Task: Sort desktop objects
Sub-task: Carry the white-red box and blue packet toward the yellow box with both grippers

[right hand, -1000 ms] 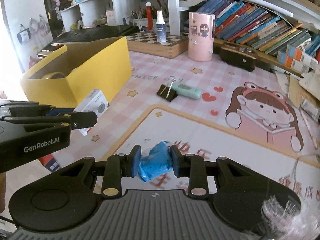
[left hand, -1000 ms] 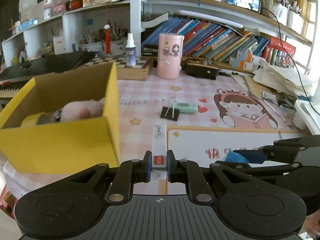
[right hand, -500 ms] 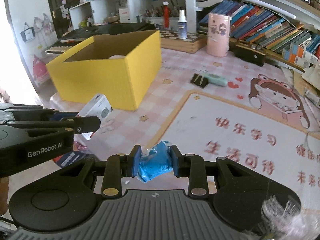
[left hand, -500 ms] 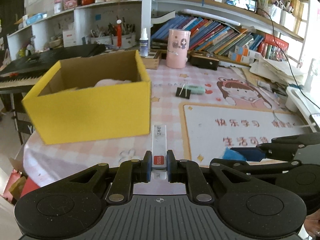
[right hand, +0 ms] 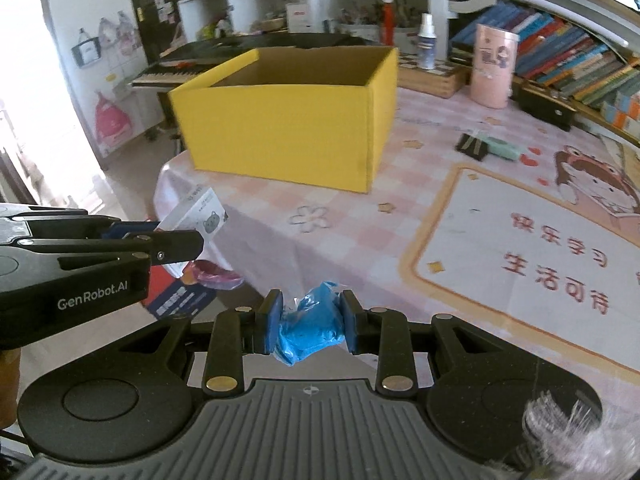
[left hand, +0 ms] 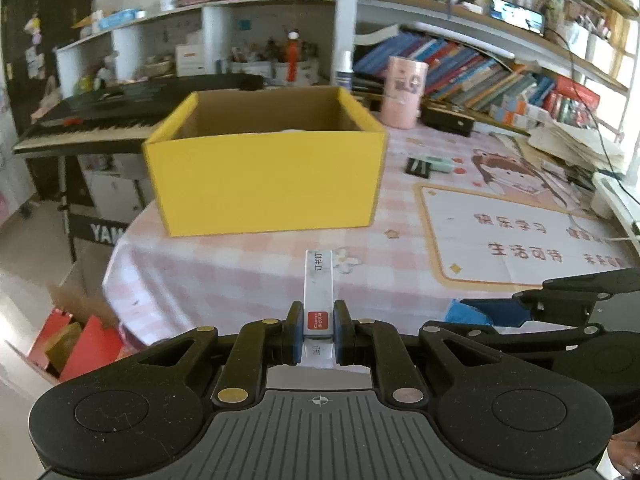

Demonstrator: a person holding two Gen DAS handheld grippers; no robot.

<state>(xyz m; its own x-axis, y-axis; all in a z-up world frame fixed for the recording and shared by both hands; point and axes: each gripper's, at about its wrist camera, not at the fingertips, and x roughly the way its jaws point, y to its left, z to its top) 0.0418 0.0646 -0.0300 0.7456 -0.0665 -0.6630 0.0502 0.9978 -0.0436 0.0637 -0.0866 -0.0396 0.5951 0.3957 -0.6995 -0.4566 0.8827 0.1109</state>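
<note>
My left gripper (left hand: 318, 330) is shut on a small white staples box (left hand: 319, 294) with a red label, held in the air above the table's near edge. It also shows in the right wrist view (right hand: 176, 236), with the white box (right hand: 200, 216) sticking out. My right gripper (right hand: 312, 320) is shut on a crumpled blue wrapper (right hand: 312, 324); its fingers (left hand: 568, 304) show at the right of the left wrist view. The open yellow cardboard box (left hand: 264, 168) (right hand: 288, 128) stands ahead on the table, with something pale inside.
A black binder clip (right hand: 472, 146) and a mint green eraser (right hand: 502, 148) lie right of the box. A pink cylinder (left hand: 402, 96), a spray bottle (right hand: 426, 46) and books stand at the back. A keyboard piano (left hand: 120, 116) is left. The table edge (left hand: 116, 264) drops to the floor.
Both grippers have pulled back and up from the yellow box towards the table's near edge, still holding their objects. The box now looks farther away.
</note>
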